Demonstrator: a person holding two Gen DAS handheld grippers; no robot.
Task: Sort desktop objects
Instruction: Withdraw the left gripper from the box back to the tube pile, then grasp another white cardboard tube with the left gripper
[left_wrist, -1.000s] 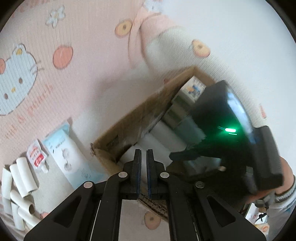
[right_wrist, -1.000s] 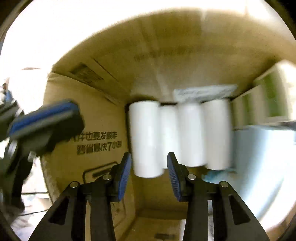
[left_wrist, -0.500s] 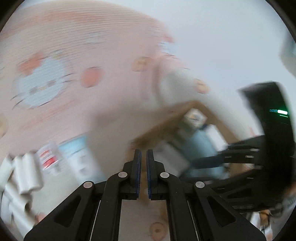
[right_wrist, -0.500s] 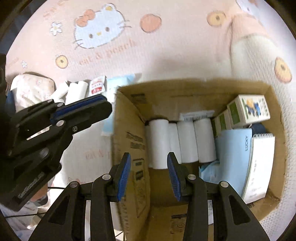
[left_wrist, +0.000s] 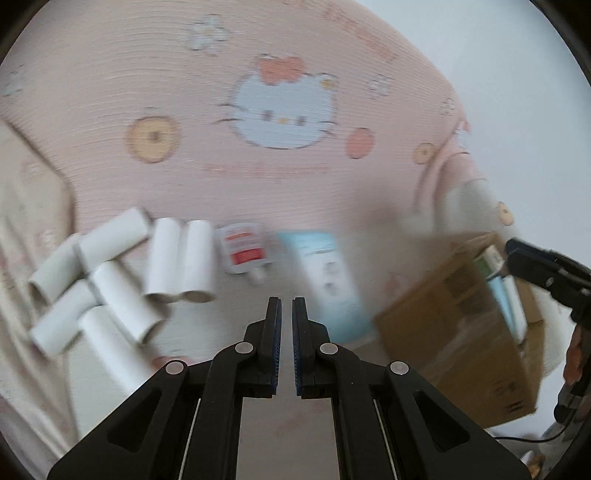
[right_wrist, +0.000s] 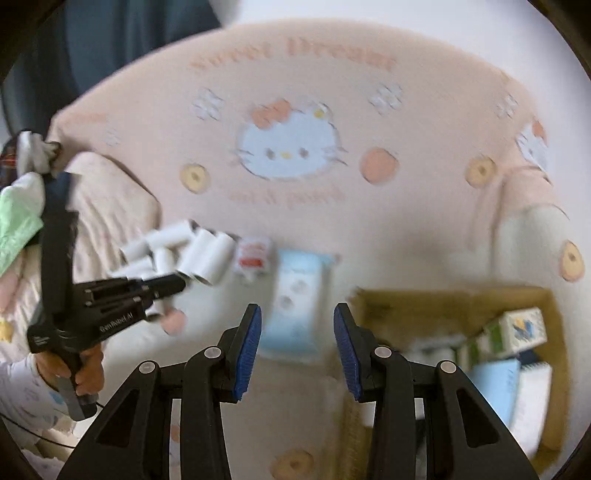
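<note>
Black tongs (right_wrist: 297, 350), blue pads (right_wrist: 248, 343), silver screws.

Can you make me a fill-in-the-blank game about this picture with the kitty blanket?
1. The white paper rolls lie loose on the blanket, not in the cardboard ____.
2. The cat face printed on the pink blanket wears a ____ on its head.
3. The right hand-held gripper holds nothing and its fingers are ____.
4. The left hand-held gripper is ____, with nothing between its fingers.

Missing words: box; bow; open; shut
</note>
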